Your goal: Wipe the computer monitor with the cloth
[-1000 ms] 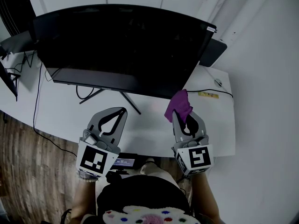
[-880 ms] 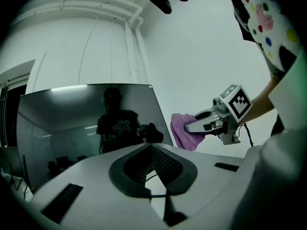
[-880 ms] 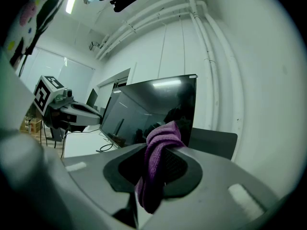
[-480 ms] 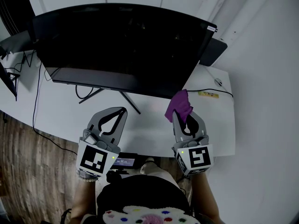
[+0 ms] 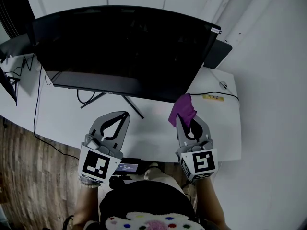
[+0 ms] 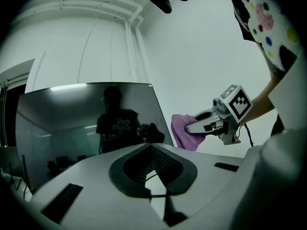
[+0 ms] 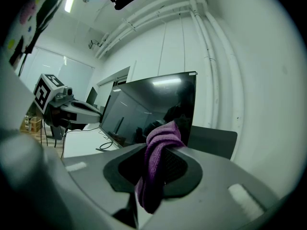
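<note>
Before the monitor (image 5: pixel 124 47), the right tool (image 5: pixel 184 119) pinches the cloth (image 5: pixel 182 108); the left tool (image 5: pixel 125 114) is closed.

No print is legible, not even on the yellow label (image 5: pixel 213 97).

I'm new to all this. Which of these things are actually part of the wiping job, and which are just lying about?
Part of the job:
- monitor
- purple cloth
- right gripper, shut on the cloth

Just lying about:
- cables under the monitor
- yellow strip on the desk
- left gripper, shut, empty and idle
</note>
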Demonstrator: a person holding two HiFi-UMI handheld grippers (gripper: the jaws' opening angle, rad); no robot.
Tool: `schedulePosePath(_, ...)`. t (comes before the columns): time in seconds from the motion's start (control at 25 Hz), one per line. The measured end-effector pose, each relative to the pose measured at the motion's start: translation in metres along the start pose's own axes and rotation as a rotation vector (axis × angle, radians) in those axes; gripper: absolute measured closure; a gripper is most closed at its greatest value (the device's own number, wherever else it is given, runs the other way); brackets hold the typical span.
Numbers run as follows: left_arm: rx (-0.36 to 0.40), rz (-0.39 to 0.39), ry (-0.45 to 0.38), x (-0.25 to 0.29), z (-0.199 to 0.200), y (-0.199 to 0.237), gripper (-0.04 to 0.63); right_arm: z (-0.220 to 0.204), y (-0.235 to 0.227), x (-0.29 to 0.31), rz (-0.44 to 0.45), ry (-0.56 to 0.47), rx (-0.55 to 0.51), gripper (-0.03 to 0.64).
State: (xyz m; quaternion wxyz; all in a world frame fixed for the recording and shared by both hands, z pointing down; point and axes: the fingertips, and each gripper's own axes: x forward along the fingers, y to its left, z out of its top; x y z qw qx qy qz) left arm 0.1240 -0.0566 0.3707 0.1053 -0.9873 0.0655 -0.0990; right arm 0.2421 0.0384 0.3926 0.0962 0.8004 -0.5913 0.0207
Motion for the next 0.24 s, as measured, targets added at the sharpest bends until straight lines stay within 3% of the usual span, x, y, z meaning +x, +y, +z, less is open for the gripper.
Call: schedulePosePath(0.24,-0.009,0.004,-0.006,-0.0004,0.0014,0.0016,0.59,-0.0014,-0.0005,0.0006,-0.008,0.008,-0.01,0.54)
